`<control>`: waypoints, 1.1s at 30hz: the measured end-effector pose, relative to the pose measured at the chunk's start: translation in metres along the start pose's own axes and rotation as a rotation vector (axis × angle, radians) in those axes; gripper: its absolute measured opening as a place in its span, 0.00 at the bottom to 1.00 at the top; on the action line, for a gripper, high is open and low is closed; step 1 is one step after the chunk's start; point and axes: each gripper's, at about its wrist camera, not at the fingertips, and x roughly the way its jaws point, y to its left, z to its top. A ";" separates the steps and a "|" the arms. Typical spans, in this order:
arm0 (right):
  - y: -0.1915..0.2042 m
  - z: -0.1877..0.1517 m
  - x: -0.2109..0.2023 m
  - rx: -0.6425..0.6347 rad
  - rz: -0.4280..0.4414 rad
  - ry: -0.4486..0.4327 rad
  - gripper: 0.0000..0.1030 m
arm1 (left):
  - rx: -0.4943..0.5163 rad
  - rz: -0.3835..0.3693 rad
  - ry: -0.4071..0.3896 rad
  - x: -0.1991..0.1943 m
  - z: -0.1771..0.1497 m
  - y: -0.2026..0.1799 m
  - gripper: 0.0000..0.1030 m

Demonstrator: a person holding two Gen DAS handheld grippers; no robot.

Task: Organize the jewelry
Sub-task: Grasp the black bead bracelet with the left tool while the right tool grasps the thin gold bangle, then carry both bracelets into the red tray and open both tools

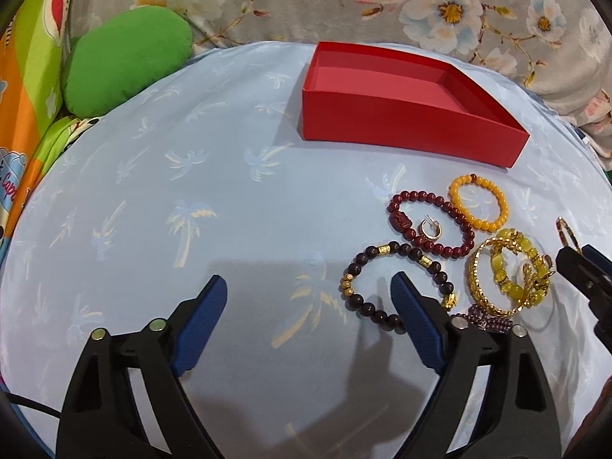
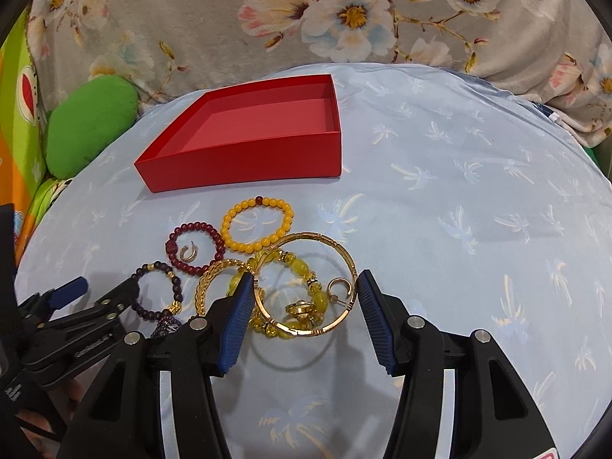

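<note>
Right gripper [image 2: 304, 285]: ribbed blue pads on black plastic arms, jaws spread wide, closed on nothing; a smooth gold metal bangle [image 2: 306, 284] sits between the pads, which flank it at 9 and 3 o'clock. Whether they touch it, I cannot tell.
Left gripper [image 1: 309, 287]: same build, jaws wide apart and holding nothing, over bare cloth; its right pad overlaps the dark brown bead bracelet with gold spacers [image 1: 396, 287].
Inside the bangle: translucent yellow glass-like bead bracelet [image 2: 300, 269] and a small gold hoop earring [image 2: 338, 287].
At 9 o'clock of the bangle: braided gold chain bangle [image 2: 208, 287].
Farther out: glossy dark red bead bracelet [image 2: 195, 246] encircling a small gold ring-shaped earring [image 2: 188, 253]; at its 2 o'clock, an opaque amber-yellow bead bracelet [image 2: 257, 223].
Surface: pale blue cloth with palm-tree print [image 2: 459, 210], slightly shiny.
Far, 12 o'clock: shallow red cardboard box [image 2: 244, 160], open-topped, matte, nothing visible inside.
Beyond: grey floral fabric [image 2: 229, 19]; plush green cushion [image 2: 90, 126] at 10 o'clock.
</note>
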 end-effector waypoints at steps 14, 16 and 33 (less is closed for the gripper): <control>0.010 -0.004 0.000 -0.013 0.012 0.011 0.52 | 0.044 -0.025 0.000 0.002 0.001 -0.012 0.08; 0.012 -0.005 -0.003 -0.017 0.013 0.010 0.52 | 0.038 -0.046 0.000 -0.003 0.001 -0.011 0.07; 0.023 0.073 -0.050 -0.068 0.092 -0.116 0.52 | 0.042 -0.163 -0.176 -0.091 0.089 0.001 0.07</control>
